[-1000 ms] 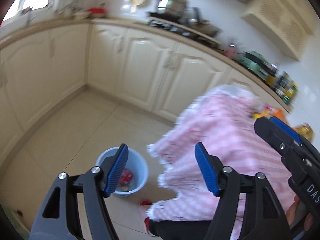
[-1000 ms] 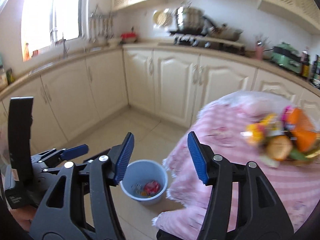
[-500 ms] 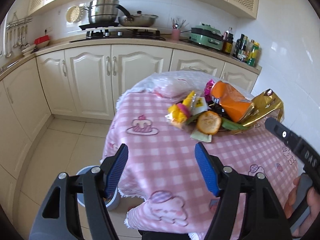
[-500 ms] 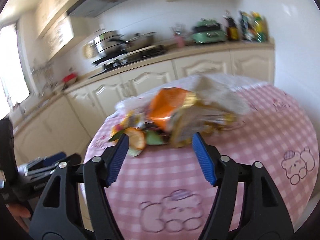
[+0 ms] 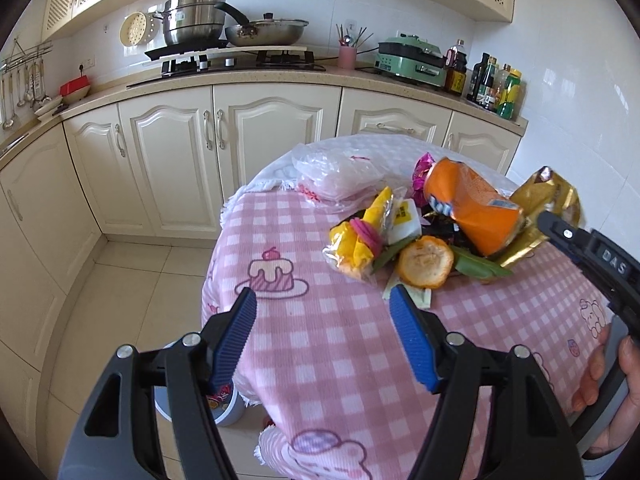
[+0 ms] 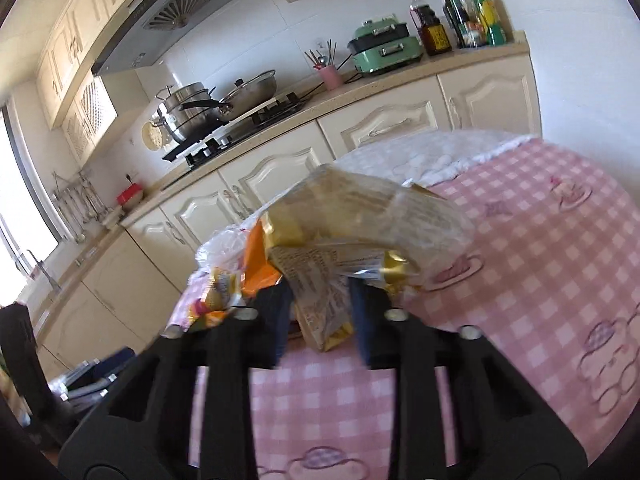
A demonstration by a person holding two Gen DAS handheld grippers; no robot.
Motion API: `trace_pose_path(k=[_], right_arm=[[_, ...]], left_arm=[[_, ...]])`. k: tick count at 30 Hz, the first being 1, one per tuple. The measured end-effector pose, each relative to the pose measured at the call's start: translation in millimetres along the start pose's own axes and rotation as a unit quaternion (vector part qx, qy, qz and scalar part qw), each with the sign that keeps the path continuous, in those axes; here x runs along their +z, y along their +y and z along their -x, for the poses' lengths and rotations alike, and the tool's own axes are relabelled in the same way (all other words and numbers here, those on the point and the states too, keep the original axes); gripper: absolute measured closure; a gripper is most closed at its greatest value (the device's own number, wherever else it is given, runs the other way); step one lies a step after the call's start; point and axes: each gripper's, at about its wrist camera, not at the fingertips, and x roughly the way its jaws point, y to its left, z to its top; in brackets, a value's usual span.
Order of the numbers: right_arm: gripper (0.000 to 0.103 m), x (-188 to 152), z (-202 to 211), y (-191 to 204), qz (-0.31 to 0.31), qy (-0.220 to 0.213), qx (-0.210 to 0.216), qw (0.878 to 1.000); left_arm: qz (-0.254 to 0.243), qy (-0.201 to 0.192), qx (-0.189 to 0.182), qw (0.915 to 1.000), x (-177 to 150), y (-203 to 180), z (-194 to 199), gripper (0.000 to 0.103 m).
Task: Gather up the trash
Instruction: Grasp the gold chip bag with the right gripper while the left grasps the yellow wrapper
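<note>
Two grippers work at the table: the right gripper (image 6: 320, 320) is closing on the gold wrapper (image 6: 340, 248), while the left gripper (image 5: 324, 344) hangs open and empty.

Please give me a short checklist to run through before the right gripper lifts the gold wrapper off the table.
1. Gold wrapper between the right gripper pads: ok, jaws closing on it.
2. Firm pinch: cannot tell, that view is blurred.
3. Orange bag free of the wrapper: cannot tell, they touch.
4. Left gripper clear of the pile: ok, open, holding nothing, short of the orange peel.
5. Blue bin reachable: ok, on the floor beside the table.
</note>
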Motion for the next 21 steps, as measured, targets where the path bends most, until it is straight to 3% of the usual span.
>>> trace_pose_path(k=[6,11,19,21], right_arm=[[0.085,8.1,28.9,5.5,0.039,-0.068,-0.018,0.997],[0.086,15.0,40.3,15.7,0.071,-0.112,-0.030,0.991],[0.086,20.6,24.1,11.9,0.080,-0.116,-0.037,0.989],[0.086,19.9,18.8,10.9,0.084,-0.112,-0.041,0.989]], left_arm=[[0.000,0.002,-0.002,1.0000,15.1,-0.5,-21.0,0.035],[-0.030,0.004,-0.005,0.9995,31.8,-14.2,-42.1,0.035],[-0.050,0.028,-0.007,0.9983,48.7,-30.5,-81.6,0.036],[-0.051,0.035,-0.016,0.9980,49.1,-33.8,-87.7,0.047]])
